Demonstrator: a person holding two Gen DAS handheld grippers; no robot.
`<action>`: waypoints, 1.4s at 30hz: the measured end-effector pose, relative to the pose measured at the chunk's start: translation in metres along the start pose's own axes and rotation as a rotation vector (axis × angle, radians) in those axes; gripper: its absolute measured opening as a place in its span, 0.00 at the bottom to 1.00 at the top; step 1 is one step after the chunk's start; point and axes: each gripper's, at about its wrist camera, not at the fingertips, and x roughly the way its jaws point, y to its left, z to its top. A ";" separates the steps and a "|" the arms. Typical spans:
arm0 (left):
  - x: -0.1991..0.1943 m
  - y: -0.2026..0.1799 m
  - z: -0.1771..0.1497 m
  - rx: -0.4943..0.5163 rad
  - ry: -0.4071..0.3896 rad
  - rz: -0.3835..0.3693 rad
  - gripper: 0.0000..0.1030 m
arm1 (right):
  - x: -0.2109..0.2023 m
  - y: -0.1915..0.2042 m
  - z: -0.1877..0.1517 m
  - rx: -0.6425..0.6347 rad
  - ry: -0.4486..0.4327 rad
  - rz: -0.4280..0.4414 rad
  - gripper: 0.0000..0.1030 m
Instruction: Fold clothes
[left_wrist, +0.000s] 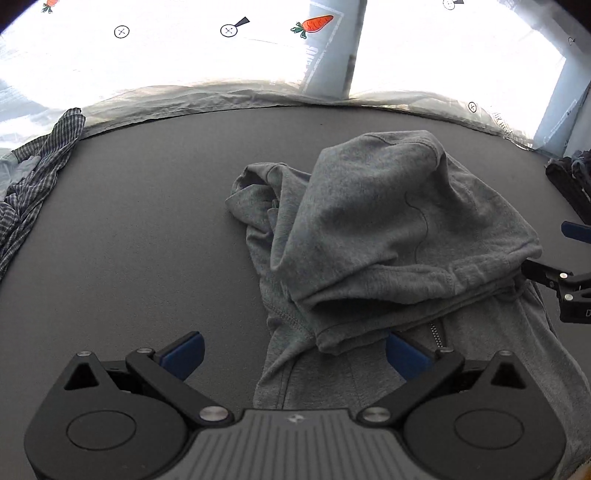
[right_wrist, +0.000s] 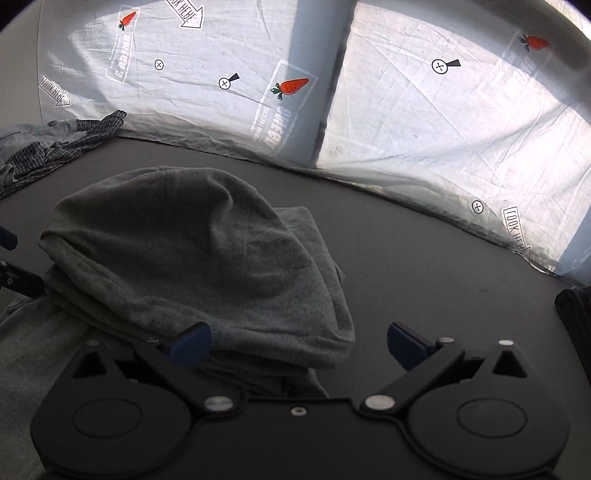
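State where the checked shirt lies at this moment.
The checked shirt lies crumpled at the far left edge of the dark table in both wrist views, beside the white printed sheet and apart from the grey garment.

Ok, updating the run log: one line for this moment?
left claw: open | right claw: open | grey hoodie: part-folded on table | checked shirt: table edge

Strong light comes from the far side, through the white printed sheet (left_wrist: 229, 66), which is blown out to plain white in the left wrist view and softer, with creases showing, in the right wrist view. The dark table (left_wrist: 129, 221) stays dim and flat. The grey garment (left_wrist: 388, 229) is backlit, its near folds in shadow. Both views bend hard at the edges, with black corners. Focus is fairly sharp throughout.
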 end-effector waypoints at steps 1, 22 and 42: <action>-0.003 0.000 -0.006 -0.008 0.000 0.009 1.00 | -0.002 -0.003 -0.006 0.027 0.016 0.006 1.00; -0.047 0.008 -0.136 -0.185 0.103 -0.004 1.00 | -0.079 -0.027 -0.141 0.375 0.287 0.105 0.98; -0.079 -0.015 -0.192 -0.124 0.109 -0.160 0.70 | -0.121 -0.005 -0.178 0.314 0.305 0.149 0.74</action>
